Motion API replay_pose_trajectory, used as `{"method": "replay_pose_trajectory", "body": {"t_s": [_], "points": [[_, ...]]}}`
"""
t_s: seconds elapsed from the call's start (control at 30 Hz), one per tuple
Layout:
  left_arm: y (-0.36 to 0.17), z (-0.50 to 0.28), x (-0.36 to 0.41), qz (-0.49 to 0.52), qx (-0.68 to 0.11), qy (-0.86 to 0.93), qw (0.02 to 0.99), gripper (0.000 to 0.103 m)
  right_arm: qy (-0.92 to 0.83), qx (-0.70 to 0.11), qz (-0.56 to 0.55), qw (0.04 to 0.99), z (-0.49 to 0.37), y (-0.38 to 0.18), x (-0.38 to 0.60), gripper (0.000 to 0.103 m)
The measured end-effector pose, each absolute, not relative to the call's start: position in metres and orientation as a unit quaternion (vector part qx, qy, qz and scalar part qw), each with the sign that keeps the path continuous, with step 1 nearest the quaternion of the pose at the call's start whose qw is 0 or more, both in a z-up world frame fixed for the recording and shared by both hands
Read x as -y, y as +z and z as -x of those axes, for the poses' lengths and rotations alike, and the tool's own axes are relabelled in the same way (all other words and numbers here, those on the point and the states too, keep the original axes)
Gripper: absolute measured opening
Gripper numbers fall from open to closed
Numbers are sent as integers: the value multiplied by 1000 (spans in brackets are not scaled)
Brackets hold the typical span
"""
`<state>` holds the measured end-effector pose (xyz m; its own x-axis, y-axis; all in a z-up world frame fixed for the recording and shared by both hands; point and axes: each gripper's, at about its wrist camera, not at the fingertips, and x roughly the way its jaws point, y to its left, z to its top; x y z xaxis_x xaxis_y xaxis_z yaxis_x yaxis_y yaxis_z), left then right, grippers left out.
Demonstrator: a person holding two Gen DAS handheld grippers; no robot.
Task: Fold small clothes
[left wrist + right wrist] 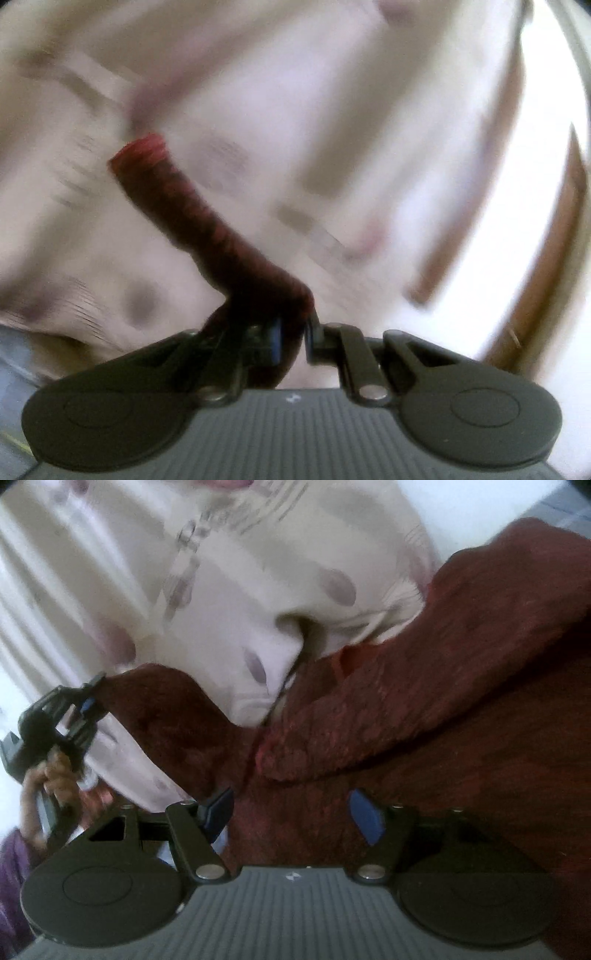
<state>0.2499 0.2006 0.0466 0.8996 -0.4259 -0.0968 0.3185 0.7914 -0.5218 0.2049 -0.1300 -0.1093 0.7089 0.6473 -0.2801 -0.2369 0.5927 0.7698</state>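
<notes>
The left gripper (293,334) has its fingers pressed together on a strip of the dark red garment (207,229). The pinched strip runs up and to the left from the fingers and ends in a brighter red edge. In the right wrist view, the left gripper (88,698) grips one corner of the garment (424,701), with a hand (48,779) on its handle.

The right gripper (291,814) has its fingers spread. The blue pads (364,819) stand well apart, with the garment's bulk lying between and beyond them. Whether the pads touch the cloth cannot be determined.

The garment lies on a cream sheet (240,590) printed with faint mauve spots and grey lines. The sheet is creased, with a deep fold just beside the garment's upper edge. In the left wrist view, the sheet (332,110) is motion-blurred. A brown wooden frame (535,277) curves along its right side, against bright white light.
</notes>
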Motion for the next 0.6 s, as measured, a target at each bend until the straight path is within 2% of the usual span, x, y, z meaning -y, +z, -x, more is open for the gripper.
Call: {"method": "replay_pose_trajectory", "body": {"t_s": [0.2, 0.43, 0.47, 0.53, 0.6], "points": [[6, -267, -92, 230, -160, -279, 919, 12, 231, -240, -425, 842, -193, -97, 191, 73], [-67, -281, -12, 178, -256, -316, 896, 14, 187, -216, -452, 845, -186, -101, 259, 75], [-75, -281, -5, 171, -270, -316, 893, 19, 183, -216, -456, 844, -185, -103, 265, 75], [-86, -277, 4, 160, -292, -316, 889, 36, 176, -217, -463, 841, -187, -107, 276, 75], [-88, -272, -3, 169, -298, -310, 887, 70, 174, -222, -464, 840, -190, -109, 285, 76]]}}
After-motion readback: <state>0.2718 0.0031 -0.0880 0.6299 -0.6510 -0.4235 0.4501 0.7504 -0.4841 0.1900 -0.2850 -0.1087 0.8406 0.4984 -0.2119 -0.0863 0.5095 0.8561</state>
